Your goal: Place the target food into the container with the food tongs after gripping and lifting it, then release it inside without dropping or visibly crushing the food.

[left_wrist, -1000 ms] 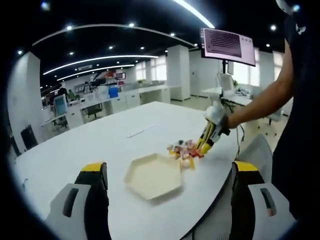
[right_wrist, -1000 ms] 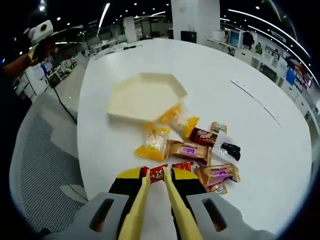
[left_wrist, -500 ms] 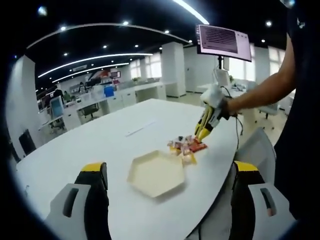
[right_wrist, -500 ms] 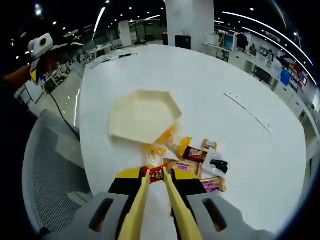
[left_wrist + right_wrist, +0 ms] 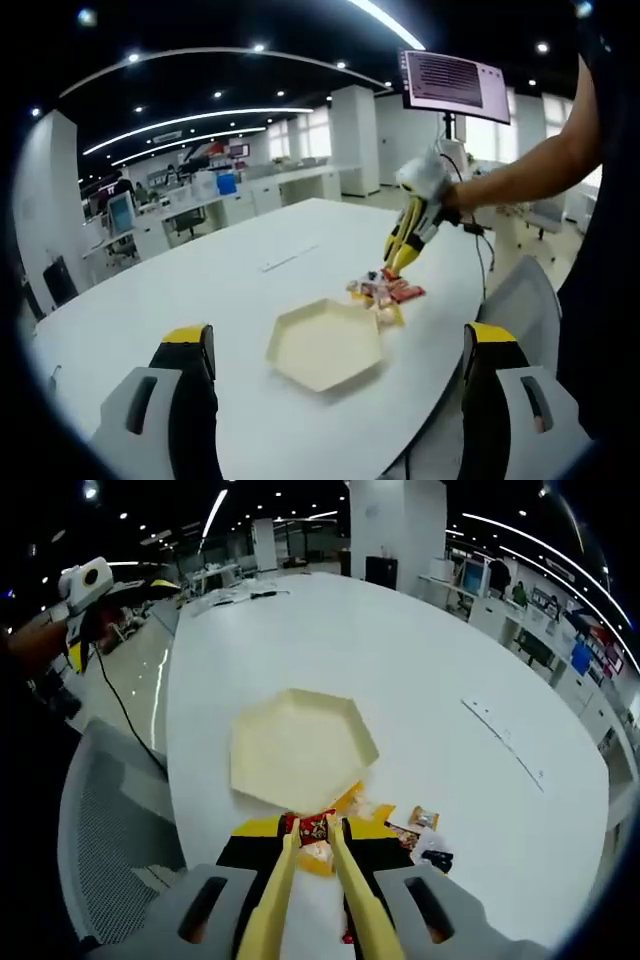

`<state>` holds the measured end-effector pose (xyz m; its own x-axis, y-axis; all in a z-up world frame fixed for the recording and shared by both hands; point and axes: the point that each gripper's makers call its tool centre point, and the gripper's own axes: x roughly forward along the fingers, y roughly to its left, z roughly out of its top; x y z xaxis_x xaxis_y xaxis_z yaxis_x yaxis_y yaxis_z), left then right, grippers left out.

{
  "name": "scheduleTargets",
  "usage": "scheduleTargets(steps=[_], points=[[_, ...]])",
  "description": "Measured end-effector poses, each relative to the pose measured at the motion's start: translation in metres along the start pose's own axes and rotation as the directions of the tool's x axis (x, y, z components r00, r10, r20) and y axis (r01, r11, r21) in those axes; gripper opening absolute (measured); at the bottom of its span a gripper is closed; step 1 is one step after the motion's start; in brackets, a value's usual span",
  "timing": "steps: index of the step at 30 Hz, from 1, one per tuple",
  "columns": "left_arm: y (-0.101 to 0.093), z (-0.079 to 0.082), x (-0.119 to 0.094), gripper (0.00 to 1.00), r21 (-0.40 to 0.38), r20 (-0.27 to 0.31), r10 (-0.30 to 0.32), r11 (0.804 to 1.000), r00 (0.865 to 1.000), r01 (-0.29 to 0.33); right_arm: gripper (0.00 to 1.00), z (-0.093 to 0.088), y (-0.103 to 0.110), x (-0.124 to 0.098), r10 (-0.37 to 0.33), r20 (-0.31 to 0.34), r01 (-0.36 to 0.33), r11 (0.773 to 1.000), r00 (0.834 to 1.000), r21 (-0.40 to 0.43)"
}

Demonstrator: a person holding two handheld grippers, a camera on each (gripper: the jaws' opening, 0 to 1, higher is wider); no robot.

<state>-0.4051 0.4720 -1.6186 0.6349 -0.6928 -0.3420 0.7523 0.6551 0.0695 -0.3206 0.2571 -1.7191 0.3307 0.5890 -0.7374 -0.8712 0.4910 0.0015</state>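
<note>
In the right gripper view, the right hand-held gripper [image 5: 312, 828] points down and forward over the near edge of the white bench [image 5: 420, 680], its jaws clenched on a pair of yellow tongs [image 5: 310, 900]. The tong tips pinch a small red snack packet [image 5: 316, 828], held in the air just short of the cream hexagonal tray [image 5: 300, 748]. The gripper body hides part of the snack pile [image 5: 405, 825] below; only a few wrappers show to its right, too small to read.

In the left gripper view, the left hand-held gripper [image 5: 335, 400] stays low at the near side of the bench, its jaws wide apart and holding nothing. Beyond the tray [image 5: 325, 345], a person's bare forearm [image 5: 520, 180] reaches in from the right, angling the right hand-held gripper [image 5: 405, 235] downward above the snacks [image 5: 385, 292]. The red packet at the tong tips is hard to make out there. A mesh chair [image 5: 110, 820] stands beside the bench.
</note>
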Motion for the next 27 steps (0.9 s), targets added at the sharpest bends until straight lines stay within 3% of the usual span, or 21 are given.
scheduleTargets(steps=[7, 21, 27], points=[[0.005, 0.005, -0.006, 0.99, 0.001, 0.01, -0.004, 1.0, 1.0, 0.004, 0.21, 0.029, 0.005, 0.024, 0.021, -0.02, -0.022, 0.999, 1.0, -0.035], [0.014, -0.007, -0.016, 0.98, 0.003, 0.004, 0.0, 1.0, 1.0, 0.0, 0.2, 0.093, 0.016, 0.06, 0.052, -0.015, -0.053, 0.995, 0.999, -0.08], [0.018, -0.006, -0.017, 0.98, -0.004, 0.011, -0.006, 1.0, 1.0, 0.006, 0.2, 0.106, 0.021, 0.072, 0.062, -0.023, -0.064, 0.993, 0.998, -0.099]])
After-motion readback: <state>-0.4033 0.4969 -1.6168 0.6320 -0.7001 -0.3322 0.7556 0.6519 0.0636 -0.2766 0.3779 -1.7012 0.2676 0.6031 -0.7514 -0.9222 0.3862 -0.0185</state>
